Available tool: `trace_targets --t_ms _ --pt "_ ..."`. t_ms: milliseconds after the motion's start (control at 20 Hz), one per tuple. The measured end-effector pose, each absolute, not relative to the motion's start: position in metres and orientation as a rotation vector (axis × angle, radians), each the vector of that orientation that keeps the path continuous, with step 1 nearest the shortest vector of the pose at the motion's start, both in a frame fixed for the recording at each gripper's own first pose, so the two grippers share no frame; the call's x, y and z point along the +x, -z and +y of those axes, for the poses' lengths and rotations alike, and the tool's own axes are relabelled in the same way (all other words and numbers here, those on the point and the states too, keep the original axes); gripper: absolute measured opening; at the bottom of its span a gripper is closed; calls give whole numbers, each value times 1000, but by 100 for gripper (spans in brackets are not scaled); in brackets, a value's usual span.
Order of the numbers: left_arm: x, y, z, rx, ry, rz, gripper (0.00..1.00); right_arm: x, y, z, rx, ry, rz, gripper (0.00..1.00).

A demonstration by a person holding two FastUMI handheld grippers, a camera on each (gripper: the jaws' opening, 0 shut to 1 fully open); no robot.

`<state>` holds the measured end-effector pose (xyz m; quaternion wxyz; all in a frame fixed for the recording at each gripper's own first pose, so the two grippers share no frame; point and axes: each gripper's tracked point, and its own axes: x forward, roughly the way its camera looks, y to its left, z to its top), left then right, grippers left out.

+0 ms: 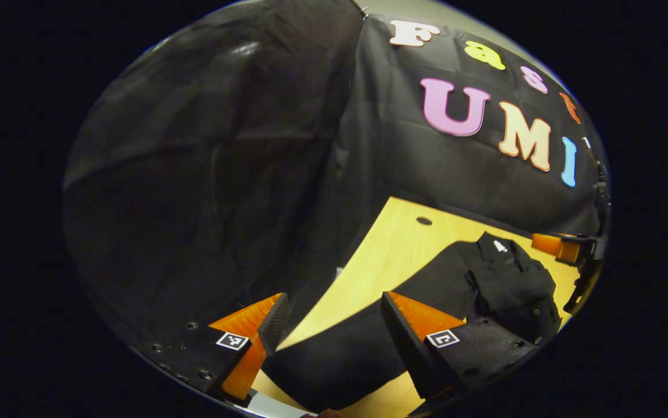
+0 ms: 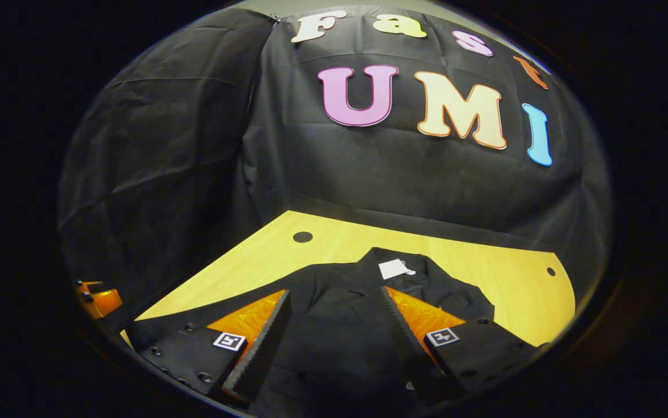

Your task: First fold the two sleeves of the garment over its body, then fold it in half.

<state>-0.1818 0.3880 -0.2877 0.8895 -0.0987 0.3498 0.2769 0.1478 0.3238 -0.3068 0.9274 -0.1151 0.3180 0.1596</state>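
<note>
A black garment (image 2: 345, 302) lies on the wooden table (image 2: 485, 261), collar at the far end with a white tag (image 2: 395, 269). In the left gripper view the garment (image 1: 508, 278) shows bunched folds at the right, and one sleeve (image 1: 340, 354) stretches toward me. My left gripper (image 1: 334, 328) is open above that sleeve, near the table's left edge. My right gripper (image 2: 334, 325) is open over the garment's body, nothing between its fingers. The right gripper (image 1: 563, 248) also appears at the far right of the left gripper view, and the left gripper (image 2: 96, 299) at the left edge of the right gripper view.
Black cloth walls (image 2: 194, 162) close the booth behind and to the left of the table. The tabletop has round holes near its back corners (image 2: 302, 237) (image 2: 550, 271). Bare wood (image 1: 403, 244) lies between the garment and the back wall.
</note>
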Motion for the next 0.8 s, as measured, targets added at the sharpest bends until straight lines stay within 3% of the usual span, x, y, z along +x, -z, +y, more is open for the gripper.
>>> trace_targets --t_ms 350,600,700,800 --pt "-221 358 372 -291 -647 939 97 140 305 285 -256 -277 678 97" --pt "-228 359 372 -212 -659 958 97 139 299 260 -265 -251 667 98" --pt "-233 358 372 -145 -635 966 90 139 299 251 -257 -246 668 98" --pt "-228 356 369 -132 -601 950 66 137 298 242 -247 -244 671 98"
